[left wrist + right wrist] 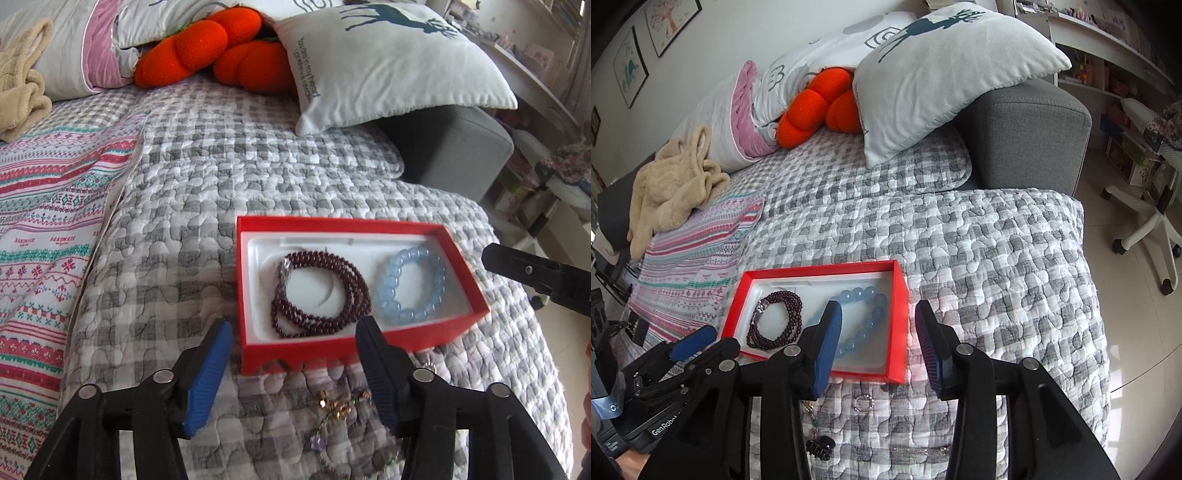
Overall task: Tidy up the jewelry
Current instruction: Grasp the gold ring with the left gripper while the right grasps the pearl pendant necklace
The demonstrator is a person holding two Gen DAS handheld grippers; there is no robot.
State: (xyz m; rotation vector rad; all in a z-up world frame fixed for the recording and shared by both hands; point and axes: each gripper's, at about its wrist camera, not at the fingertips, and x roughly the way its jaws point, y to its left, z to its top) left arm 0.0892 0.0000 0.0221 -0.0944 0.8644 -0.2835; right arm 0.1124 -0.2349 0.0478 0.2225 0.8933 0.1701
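A red box [332,349] with a white lining lies on the grey checked quilt; it also shows in the right wrist view [899,332]. Inside lie a dark red bead bracelet [317,291] [775,319] on the left and a pale blue bead bracelet [413,282] [864,321] on the right. My left gripper [293,332] is open and empty at the box's near edge. My right gripper [877,315] is open and empty above the box's near right corner. On the quilt in front of the box lie a gold-and-purple beaded chain [334,408], a silver ring [862,402] and a black hair claw [819,447].
Cushions [934,74] and an orange plush [812,107] lie at the back of the bed. A striped blanket [48,221] and a beige garment [672,188] lie to the left. The grey sofa arm [1027,133] and an office chair [1145,221] stand to the right.
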